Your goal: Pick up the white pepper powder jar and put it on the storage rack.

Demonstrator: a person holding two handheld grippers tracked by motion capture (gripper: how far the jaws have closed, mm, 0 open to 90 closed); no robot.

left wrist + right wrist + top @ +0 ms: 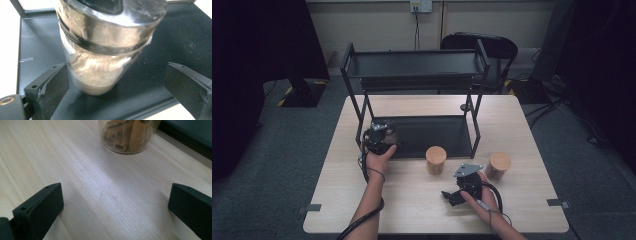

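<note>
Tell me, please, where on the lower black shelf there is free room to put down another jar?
The black metal lower shelf is bare from the glass powder jar with metal lid at its left end across to its right posts. The crowded spot is that left front corner, where the left tongs stand open around the jar.

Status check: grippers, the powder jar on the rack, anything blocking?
Left gripper open around powder jar, jar standing on rack's bottom shelf. Right gripper open, empty, facing cinnamon jar. Nothing blocking.

Clear jar (100,62) of beige powder; black rack (412,65); pale wood table (412,200).
</note>
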